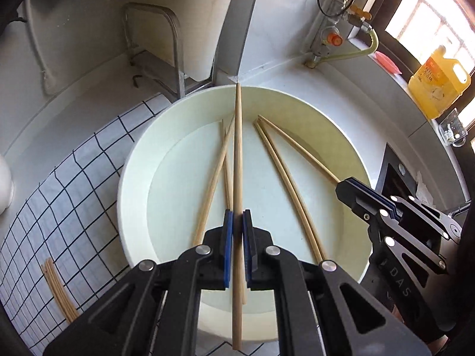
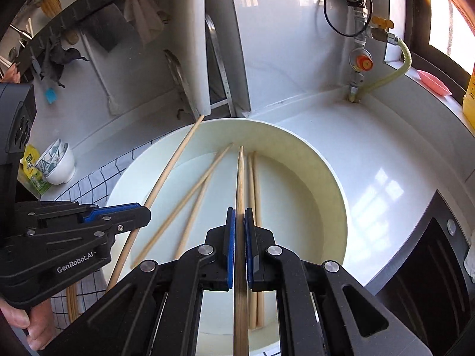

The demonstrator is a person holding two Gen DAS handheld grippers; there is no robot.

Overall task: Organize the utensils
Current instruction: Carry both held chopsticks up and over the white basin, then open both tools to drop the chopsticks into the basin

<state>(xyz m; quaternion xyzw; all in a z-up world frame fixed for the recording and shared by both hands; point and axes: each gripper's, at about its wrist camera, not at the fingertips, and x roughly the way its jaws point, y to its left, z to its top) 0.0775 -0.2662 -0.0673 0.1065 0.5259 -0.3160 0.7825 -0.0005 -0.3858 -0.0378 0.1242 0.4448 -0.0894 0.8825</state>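
Observation:
A cream round basin [image 1: 133, 184] [image 2: 332, 184] sits below both grippers on the white counter. My left gripper [image 1: 237, 216] is shut on one long wooden chopstick [image 1: 237, 148], held over the basin and reaching past the far rim. My right gripper [image 2: 240, 213] is shut on another chopstick [image 2: 240, 178] that points at the basin's far wall. Each gripper shows in the other's view: the right gripper [image 1: 341, 188] at the right, the left gripper [image 2: 147, 216] at the left. Several loose chopsticks [image 1: 282, 178] [image 2: 202, 178] lie on the basin floor.
A black-checked white cloth [image 1: 74, 178] lies left of the basin with a few chopsticks [image 1: 56, 290] on it. Stacked bowls [image 2: 56, 160] stand at the far left. A gas valve and hose [image 1: 332, 38], a yellow oil bottle [image 1: 439, 83] and a black stove [image 2: 430, 267] are on the right.

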